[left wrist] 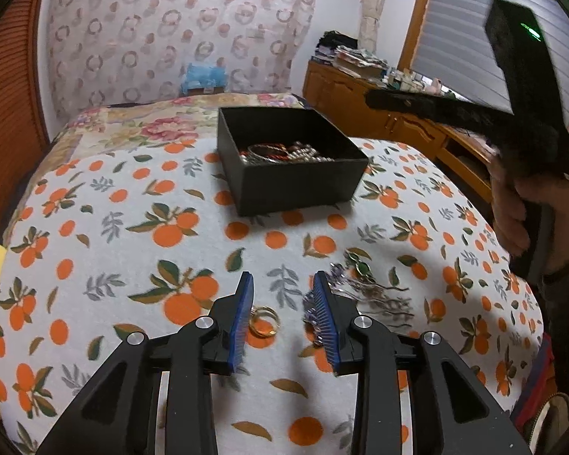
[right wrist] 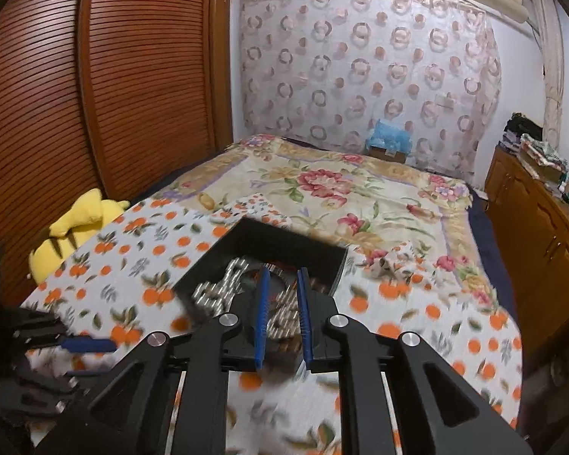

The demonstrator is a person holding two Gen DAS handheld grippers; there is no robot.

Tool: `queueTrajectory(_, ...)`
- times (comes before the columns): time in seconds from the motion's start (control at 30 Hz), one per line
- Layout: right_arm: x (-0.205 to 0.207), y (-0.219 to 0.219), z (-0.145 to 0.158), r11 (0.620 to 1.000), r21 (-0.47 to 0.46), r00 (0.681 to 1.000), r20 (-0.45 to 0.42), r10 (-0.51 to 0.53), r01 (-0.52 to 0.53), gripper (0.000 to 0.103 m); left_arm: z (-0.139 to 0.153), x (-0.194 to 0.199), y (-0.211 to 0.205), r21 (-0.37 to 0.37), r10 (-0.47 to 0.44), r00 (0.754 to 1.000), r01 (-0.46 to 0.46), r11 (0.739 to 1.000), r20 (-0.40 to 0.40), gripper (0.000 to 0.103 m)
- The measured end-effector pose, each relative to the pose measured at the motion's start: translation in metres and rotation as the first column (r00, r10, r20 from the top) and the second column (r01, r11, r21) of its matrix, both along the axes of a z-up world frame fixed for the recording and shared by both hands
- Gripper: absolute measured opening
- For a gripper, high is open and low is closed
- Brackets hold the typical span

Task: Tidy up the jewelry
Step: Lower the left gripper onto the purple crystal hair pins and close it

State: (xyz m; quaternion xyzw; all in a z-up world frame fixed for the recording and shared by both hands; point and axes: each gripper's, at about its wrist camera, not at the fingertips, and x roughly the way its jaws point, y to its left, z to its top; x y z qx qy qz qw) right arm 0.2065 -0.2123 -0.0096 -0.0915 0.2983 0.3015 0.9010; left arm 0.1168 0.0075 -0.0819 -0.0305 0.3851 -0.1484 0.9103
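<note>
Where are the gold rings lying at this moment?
In the left wrist view, the gold rings lie on the orange-print cloth, low in the frame between the open left gripper fingers, close to the left finger, nearer than the black box.

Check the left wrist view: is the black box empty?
No: the black box on the orange-print cloth already holds several pieces of jewelry, including bangles and silver beaded items.

Left wrist view: low over the orange-print cloth, facing forward to the black box and the curtain wall, with the right tool high at right. Right wrist view: higher, directly above the box, facing the same wall. Shared: box, cloth, bed, sideboard.
</note>
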Motion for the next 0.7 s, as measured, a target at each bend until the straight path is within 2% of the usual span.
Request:
queueTrajectory(0.17,-0.034,-0.011,-0.025,1.000,-0.020,0.999,-0.028,0.022,-0.023,0.017,-0.004,-0.002,-0.011,0.002,-0.023,1.000,0.023,1.000,-0.012,0.031)
queueTrajectory(0.23,-0.045,-0.016,-0.035,1.000,-0.020,0.999,-0.045,0.023,-0.024,0.026,-0.006,-0.002,-0.014,0.001,-0.033,0.999,0.033,0.999,-0.018,0.034)
queueTrajectory(0.27,-0.050,-0.018,-0.039,0.999,-0.021,0.999,-0.050,0.023,-0.024,0.027,-0.007,-0.003,-0.016,0.003,-0.036,0.999,0.036,0.999,-0.020,0.036)
queueTrajectory(0.7,-0.093,-0.031,-0.069,1.000,-0.011,0.994,-0.109,0.021,-0.022,0.028,-0.019,0.004,-0.030,0.015,-0.049,0.997,0.050,0.999,-0.058,0.038)
